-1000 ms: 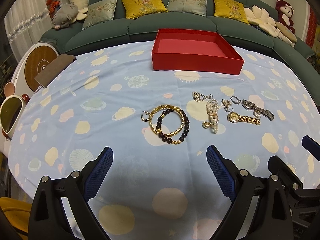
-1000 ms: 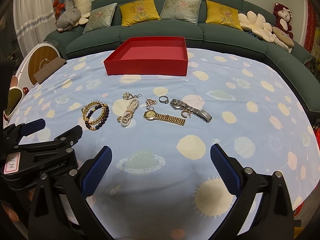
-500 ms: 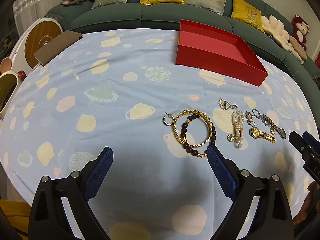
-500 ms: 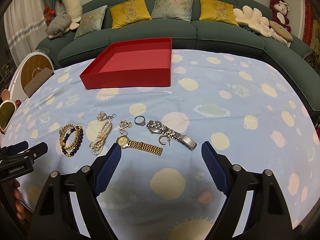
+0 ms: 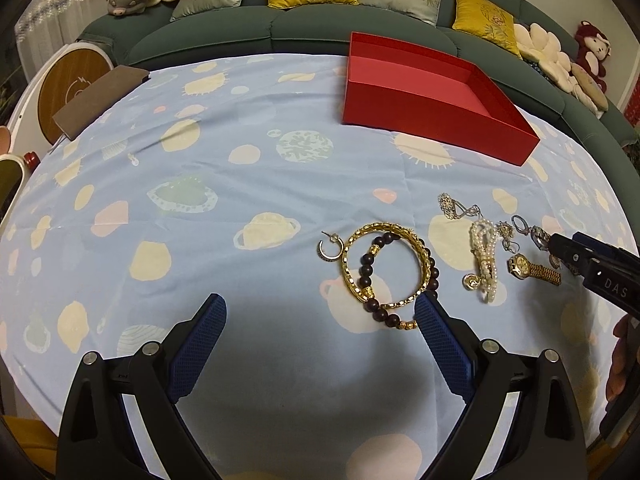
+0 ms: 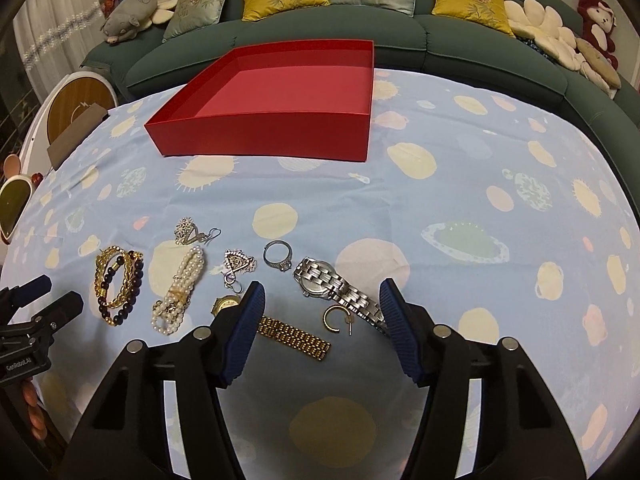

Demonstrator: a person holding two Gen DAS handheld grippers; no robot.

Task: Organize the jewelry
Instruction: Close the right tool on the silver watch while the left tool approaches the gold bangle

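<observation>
Jewelry lies in a row on the blue planet-print cloth (image 5: 248, 200). My left gripper (image 5: 320, 308) is open and empty, low over the cloth just before a gold bangle (image 5: 384, 264), a dark bead bracelet (image 5: 366, 276) and a hoop earring (image 5: 330, 246). My right gripper (image 6: 322, 296) is open and empty, its fingers astride a gold hoop earring (image 6: 336, 318), with the silver watch (image 6: 340, 288) and gold watch (image 6: 294, 334) beside them. A pearl bracelet (image 6: 178, 292), a ring (image 6: 278, 254) and pendants (image 6: 238, 264) lie near. The empty red box (image 6: 272, 108) stands behind.
A green sofa (image 6: 400, 28) with cushions and plush toys curves behind the table. A brown flat case (image 5: 100, 100) lies at the cloth's far left edge. A round wooden-faced object (image 5: 72, 84) stands off the left side.
Both grippers have moved forward and down toward the jewelry. The right gripper now straddles the gold hoop earring and watches; the left has closed in on the bangles.
</observation>
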